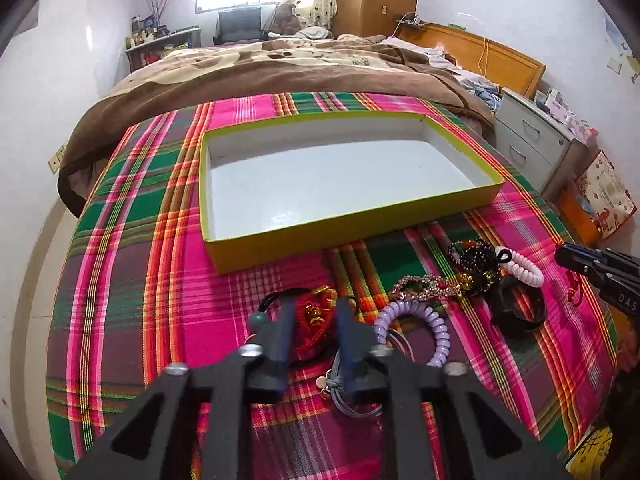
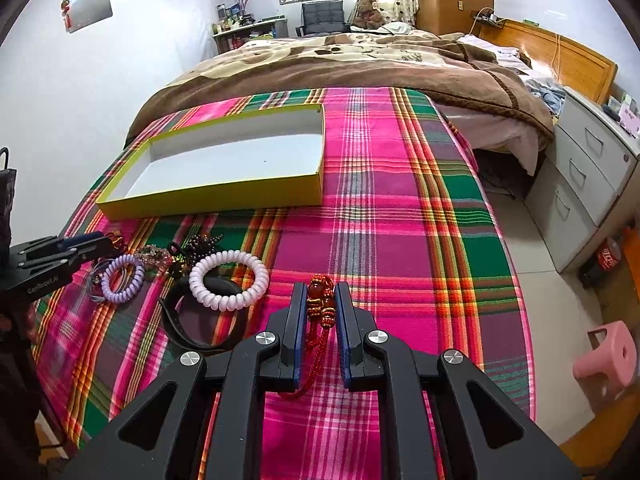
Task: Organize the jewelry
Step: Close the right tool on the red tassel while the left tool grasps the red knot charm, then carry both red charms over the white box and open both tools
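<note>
An empty yellow box (image 1: pixel 360 220) with a white inside lies on the plaid cloth; it also shows in the right wrist view (image 2: pixel 216 194). My left gripper (image 1: pixel 314 308) is open, its fingers either side of a red cord charm with gold beads (image 1: pixel 316 316) on the cloth. My right gripper (image 2: pixel 320 292) has its fingers close around a red knotted charm with amber beads (image 2: pixel 320 304); whether they press on it is unclear. A purple coil bracelet (image 1: pixel 412 328), white coil bracelet (image 2: pixel 228 274), black band (image 1: pixel 520 312), and beaded pieces (image 1: pixel 472 264) lie in a pile between them.
The plaid cloth (image 2: pixel 400 200) covers a table in front of a bed with a brown blanket (image 2: pixel 340 60). Grey drawers (image 2: pixel 588 184) and a pink stool (image 2: pixel 608 356) stand on the right. Grey cords (image 1: pixel 352 392) lie under my left gripper.
</note>
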